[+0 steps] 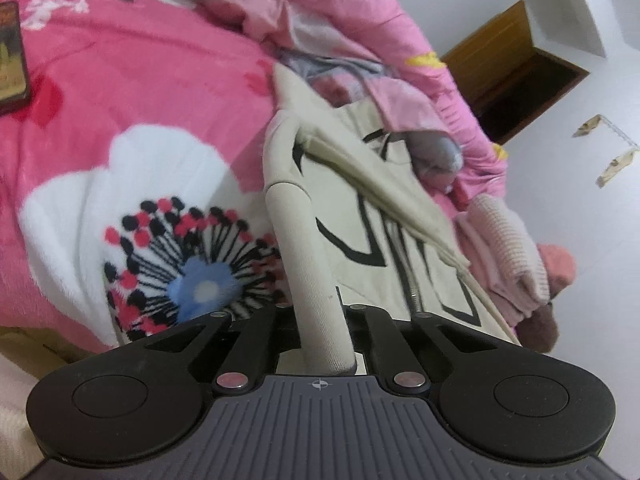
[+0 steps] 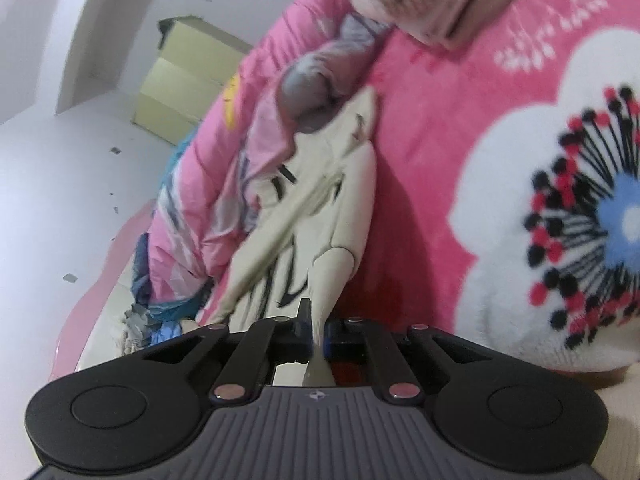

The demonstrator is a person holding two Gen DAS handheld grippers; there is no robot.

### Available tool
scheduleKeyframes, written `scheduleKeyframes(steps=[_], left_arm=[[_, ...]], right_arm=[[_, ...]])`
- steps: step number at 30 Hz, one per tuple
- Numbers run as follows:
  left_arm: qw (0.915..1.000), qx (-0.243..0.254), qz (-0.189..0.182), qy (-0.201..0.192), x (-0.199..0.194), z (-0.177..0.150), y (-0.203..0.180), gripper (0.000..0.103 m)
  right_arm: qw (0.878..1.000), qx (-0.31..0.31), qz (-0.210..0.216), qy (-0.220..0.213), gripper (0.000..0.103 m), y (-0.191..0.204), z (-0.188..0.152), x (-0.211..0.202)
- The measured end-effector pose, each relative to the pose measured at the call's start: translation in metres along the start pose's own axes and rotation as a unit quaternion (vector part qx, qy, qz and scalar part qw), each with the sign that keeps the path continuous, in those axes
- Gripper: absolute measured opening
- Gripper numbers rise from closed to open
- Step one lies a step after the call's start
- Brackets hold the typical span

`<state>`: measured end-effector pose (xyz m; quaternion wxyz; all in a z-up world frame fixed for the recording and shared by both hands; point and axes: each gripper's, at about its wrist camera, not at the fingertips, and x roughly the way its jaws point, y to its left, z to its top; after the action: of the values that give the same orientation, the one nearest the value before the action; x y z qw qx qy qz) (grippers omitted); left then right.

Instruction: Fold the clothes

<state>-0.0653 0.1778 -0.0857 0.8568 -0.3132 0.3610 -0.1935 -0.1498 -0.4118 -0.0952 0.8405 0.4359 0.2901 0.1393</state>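
A cream garment with black markings [image 1: 360,216] lies on a pink flowered blanket [image 1: 132,92]. In the left wrist view its ribbed edge [image 1: 304,248] runs straight back into my left gripper [image 1: 320,320], which is shut on it. In the right wrist view the same cream garment [image 2: 320,208] stretches away from my right gripper [image 2: 316,328], whose black jaws pinch a thin fold of the cloth. The garment's far end is tucked against a crumpled pink quilt [image 2: 224,208].
Folded pink knitwear [image 1: 504,256] sits to the right of the garment, and a grey cloth [image 1: 436,156] lies on it. A book [image 1: 12,60] rests at the left of the blanket. A brown cabinet [image 1: 516,68] stands on the white floor beyond the bed.
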Motion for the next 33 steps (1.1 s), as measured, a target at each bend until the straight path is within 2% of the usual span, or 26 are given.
scheduleKeyframes(steps=[8,13,15,19,23,27,29,30,33], left_arm=[[0.9996,0.006,-0.027,0.002,-0.025,-0.009,-0.008,0.003],[0.9994,0.005,-0.033,0.013,-0.051,-0.034,-0.01,0.003],[0.9994,0.011,-0.02,0.027,-0.052,-0.047,-0.007,0.003],[0.9977,0.01,0.034,0.058,-0.035,-0.059,0.005,0.007],[0.9973,0.004,0.055,0.047,-0.042,-0.062,0.014,0.011],[0.9965,0.015,0.082,-0.005,-0.061,-0.056,0.015,0.011],[0.9966,0.028,0.073,-0.026,-0.068,-0.054,0.011,0.011],[0.9966,0.036,0.067,-0.03,-0.069,-0.054,0.008,0.011],[0.9962,0.07,0.052,-0.001,-0.055,-0.057,-0.005,0.014]], right_arm=[[1.0,-0.02,0.001,0.004,0.005,0.018,-0.008,-0.027],[1.0,-0.007,-0.017,0.015,0.005,0.007,-0.027,-0.058],[0.999,0.008,-0.032,0.024,0.005,-0.004,-0.032,-0.063],[0.996,0.029,-0.077,0.046,0.009,-0.022,-0.03,-0.055],[0.988,-0.02,-0.149,0.018,0.024,-0.016,-0.027,-0.065],[0.989,-0.046,-0.139,-0.01,0.024,-0.006,-0.026,-0.081],[0.99,-0.066,-0.125,-0.001,0.025,0.003,-0.028,-0.077],[0.99,-0.076,-0.12,0.008,0.025,0.007,-0.031,-0.071],[0.986,-0.108,-0.118,0.041,0.027,0.017,-0.038,-0.047]])
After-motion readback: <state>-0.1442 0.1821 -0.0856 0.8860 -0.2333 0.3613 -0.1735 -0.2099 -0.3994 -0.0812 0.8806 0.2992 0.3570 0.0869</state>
